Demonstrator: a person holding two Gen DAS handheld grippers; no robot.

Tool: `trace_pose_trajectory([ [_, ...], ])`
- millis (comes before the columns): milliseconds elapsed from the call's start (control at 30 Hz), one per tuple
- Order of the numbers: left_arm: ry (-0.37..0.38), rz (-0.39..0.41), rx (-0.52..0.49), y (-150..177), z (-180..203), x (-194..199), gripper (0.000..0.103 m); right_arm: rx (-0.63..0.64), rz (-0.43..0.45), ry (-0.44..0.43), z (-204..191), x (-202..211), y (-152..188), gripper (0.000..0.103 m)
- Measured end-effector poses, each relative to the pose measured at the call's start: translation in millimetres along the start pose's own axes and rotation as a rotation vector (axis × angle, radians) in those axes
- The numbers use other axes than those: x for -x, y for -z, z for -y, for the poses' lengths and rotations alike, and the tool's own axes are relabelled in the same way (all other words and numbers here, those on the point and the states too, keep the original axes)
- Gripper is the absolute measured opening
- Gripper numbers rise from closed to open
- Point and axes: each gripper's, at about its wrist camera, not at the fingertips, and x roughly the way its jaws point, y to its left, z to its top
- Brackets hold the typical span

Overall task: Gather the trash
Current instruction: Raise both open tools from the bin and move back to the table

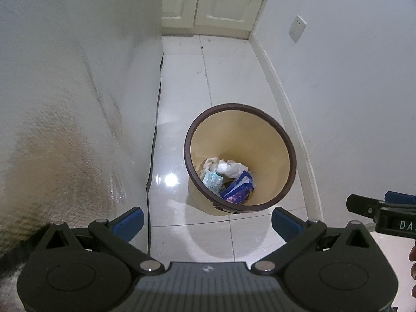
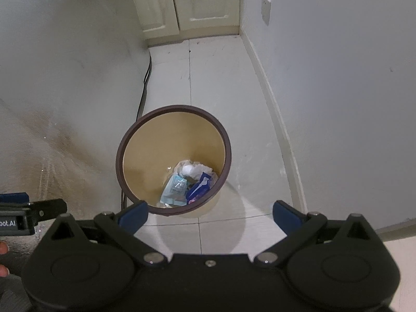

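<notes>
A tan waste bin with a dark brown rim stands on the white tile floor; it also shows in the right wrist view. Inside lie crumpled white paper, a light blue packet and a dark blue wrapper; the same trash shows in the right wrist view. My left gripper is open and empty, above and in front of the bin. My right gripper is open and empty, above the bin's near rim. The right gripper shows at the left view's right edge.
A white wall stands close on the left with a dark cable along its foot. Another wall with a baseboard and a wall plate runs on the right. Cream cabinet doors close the far end.
</notes>
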Motion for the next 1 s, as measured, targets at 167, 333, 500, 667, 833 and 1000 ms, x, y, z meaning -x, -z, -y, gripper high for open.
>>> trace_pose_trajectory([
  [167, -0.001, 0.045, -0.020, 7, 9, 26, 0.103, 0.008, 0.030, 0.009, -3, 28, 9, 0.103],
  [333, 0.021, 0.100, -0.043, 11, 20, 55, 0.103, 0.004, 0.087, 0.020, -1, 63, 13, 0.103],
  [500, 0.027, 0.162, -0.071, 13, 31, 85, 0.103, 0.001, 0.147, 0.023, 3, 97, 18, 0.103],
  [667, 0.045, 0.221, -0.098, 14, 42, 113, 0.103, -0.017, 0.202, 0.031, 8, 127, 23, 0.103],
  [833, 0.077, 0.299, -0.119, 15, 55, 149, 0.103, -0.024, 0.259, 0.028, 10, 161, 26, 0.103],
  [1000, 0.095, 0.362, -0.140, 18, 66, 182, 0.103, -0.023, 0.313, 0.028, 8, 191, 32, 0.103],
])
